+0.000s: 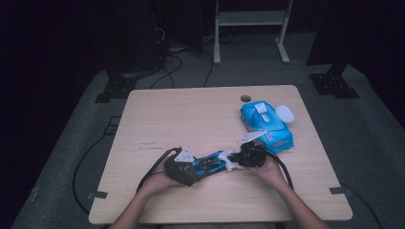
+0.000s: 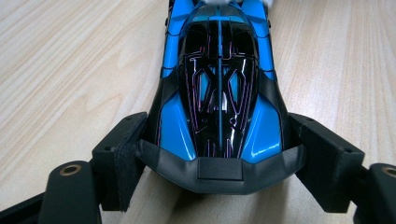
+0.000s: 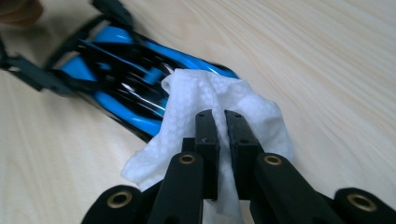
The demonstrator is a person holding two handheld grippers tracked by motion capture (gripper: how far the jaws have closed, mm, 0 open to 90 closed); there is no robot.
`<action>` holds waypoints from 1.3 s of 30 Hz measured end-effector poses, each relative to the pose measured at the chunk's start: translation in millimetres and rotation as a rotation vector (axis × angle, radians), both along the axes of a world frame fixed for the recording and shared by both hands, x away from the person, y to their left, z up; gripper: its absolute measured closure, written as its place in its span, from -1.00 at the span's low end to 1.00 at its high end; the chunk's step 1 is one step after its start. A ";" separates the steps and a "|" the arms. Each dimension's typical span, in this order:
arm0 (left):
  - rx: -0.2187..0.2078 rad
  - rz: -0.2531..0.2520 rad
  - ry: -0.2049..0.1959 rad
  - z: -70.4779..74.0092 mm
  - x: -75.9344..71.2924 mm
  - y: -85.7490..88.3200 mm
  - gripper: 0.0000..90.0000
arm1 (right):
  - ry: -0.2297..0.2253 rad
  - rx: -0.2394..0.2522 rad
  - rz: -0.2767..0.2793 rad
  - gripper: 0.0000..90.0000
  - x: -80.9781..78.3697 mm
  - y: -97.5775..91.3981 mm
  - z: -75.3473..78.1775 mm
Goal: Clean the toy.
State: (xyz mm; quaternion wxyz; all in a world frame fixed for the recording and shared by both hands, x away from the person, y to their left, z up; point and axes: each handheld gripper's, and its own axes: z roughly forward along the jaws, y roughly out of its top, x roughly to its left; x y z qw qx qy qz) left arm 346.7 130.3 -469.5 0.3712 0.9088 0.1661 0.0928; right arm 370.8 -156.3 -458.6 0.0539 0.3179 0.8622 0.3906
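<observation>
Toy car (image 2: 219,98), blue and black, lies on the surface (image 1: 191,114) near the person's edge, between the 2 grippers. Left gripper (image 2: 219,158) has its jaws clamped on 1 end of the car, 1 pad on each flank just behind the black bumper. Right gripper (image 3: 222,135) has its jaws pressed together on a white wipe (image 3: 205,100), which lies draped on the car's far end.

Risks as I read them:
- Left grip sits on glossy, tapering bodywork at the very end. Sideways wiping force could make the car pivot or squirt out of the pads.
- The wipe is pinched by a small fold only. Drag against the shell could pull it out of the right jaws, or bunch it so bare jaw tips scrape the paint.
- Pressing down at the far end with the hold at the other could lever the car up or twist it in the pads.
- The blue wipes pack (image 1: 265,125) with its lid open sits just beyond the right hand (image 1: 271,171); a long stroke or a cable swing could knock it.

Short strokes along the car's length, toward the clamped end, look safest.
</observation>
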 end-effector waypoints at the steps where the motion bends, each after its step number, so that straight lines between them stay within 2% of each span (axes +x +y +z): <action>1: 0.001 -0.001 0.002 0.2 0.1 0.2 -0.48 | 0.017 0.005 -0.010 0.87 2.5 -4.4 -2.5; 5: 0.004 0.003 -0.001 -0.4 0.0 0.7 -0.48 | 0.015 -0.007 -0.017 0.87 1.8 -2.7 -2.7; 9: 0.006 0.011 -0.006 -1.1 -0.1 0.9 -0.49 | -0.009 -0.001 0.025 0.87 -4.7 8.2 2.4; 10: 0.009 0.009 -0.006 -1.1 0.3 0.7 -0.50 | -0.006 0.011 0.039 0.87 -6.1 10.1 3.7; 11: 0.005 0.010 -0.008 -1.4 0.3 0.0 -0.50 | 0.009 0.043 0.063 0.87 -8.7 12.8 5.4; 14: 0.009 0.008 -0.009 -1.1 0.5 -0.7 -0.50 | -0.025 0.012 0.081 0.87 -13.2 19.0 7.0; 17: 0.015 0.009 -0.014 -0.9 -0.1 -0.2 -0.50 | 0.009 0.033 0.058 0.87 -7.5 12.3 4.3; 19: 0.017 0.018 0.010 -1.9 1.1 1.4 -0.50 | 0.015 0.026 0.037 0.87 -3.6 6.9 1.9; 20: 0.031 0.029 0.026 -3.5 2.6 2.6 -0.53 | 0.013 0.024 0.033 0.87 -2.8 5.1 1.0; 21: 0.024 0.026 0.037 -4.8 3.4 3.8 -0.58 | 0.011 0.019 0.031 0.87 -3.2 4.5 1.4; 23: 0.018 0.017 0.041 -4.7 3.5 4.4 -0.52 | -0.003 0.006 0.037 0.87 -6.7 8.3 4.2; 27: 0.015 0.016 0.022 -5.0 3.1 1.1 -0.48 | -0.047 0.003 0.128 0.88 -20.1 31.9 12.3; 31: 0.021 0.019 0.019 -4.5 2.6 -0.7 -0.48 | -0.055 -0.007 0.205 0.87 -28.2 61.5 11.1; 33: 0.023 0.019 0.020 -4.2 2.3 0.1 -0.48 | -0.054 -0.014 0.219 0.88 -29.6 68.4 10.4; 36: 0.022 0.016 0.017 -4.3 2.5 0.4 -0.47 | -0.050 -0.010 0.213 0.87 -27.6 62.9 11.0; 39: 0.020 0.013 0.014 -4.6 2.9 0.4 -0.48 | -0.059 -0.024 0.158 0.87 -23.8 46.0 12.1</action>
